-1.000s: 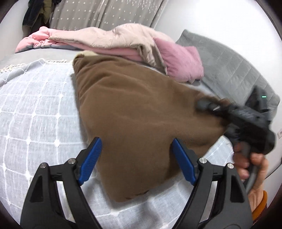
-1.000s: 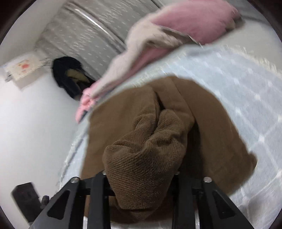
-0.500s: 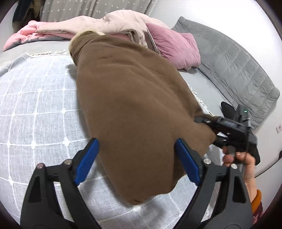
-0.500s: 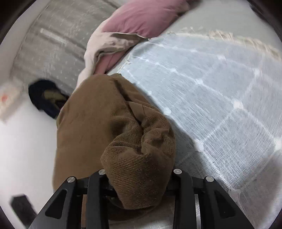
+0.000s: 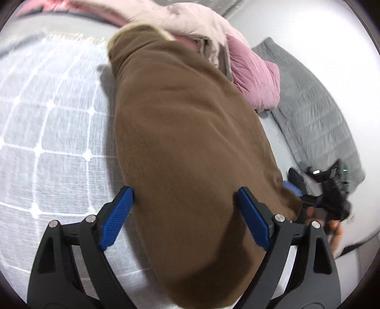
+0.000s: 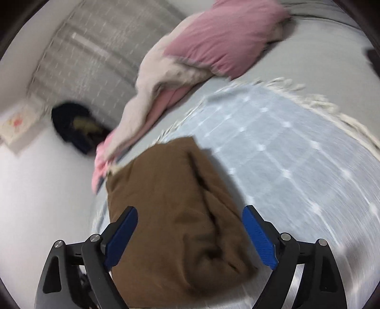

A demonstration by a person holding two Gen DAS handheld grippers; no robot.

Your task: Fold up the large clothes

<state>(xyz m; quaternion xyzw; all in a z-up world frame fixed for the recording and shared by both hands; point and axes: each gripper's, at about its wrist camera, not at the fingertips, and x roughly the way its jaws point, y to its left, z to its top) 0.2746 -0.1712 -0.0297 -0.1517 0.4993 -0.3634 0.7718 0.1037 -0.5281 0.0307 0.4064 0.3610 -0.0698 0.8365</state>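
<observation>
White gridded throw covers the bed at left, fringe along its far edge, blurred by motion. Left gripper sits low in its view, blue pads spread wide, nothing pinched; brown garment lies between and under them, a long folded slab running from the near edge up toward the bedding pile. Its near end is cut off by the frame bottom and partly blocked by the black finger arms. Behind it, beige blanket over pink quilt, touching the garment's far end. Right of that, grey quilted pad. At far right the right gripper shows from outside, dark and blurry, a hand below it; jaw state unreadable from here. In the right wrist view the right gripper is spread wide, pads either side of the garment without clamping it. The garment there looks thick, ribbed knit, with a deep fold crease down its right half, lying on the throw. Pink quilt and beige blanket sit beyond. Dark bundle by the curtain at left, too blurred to identify.
</observation>
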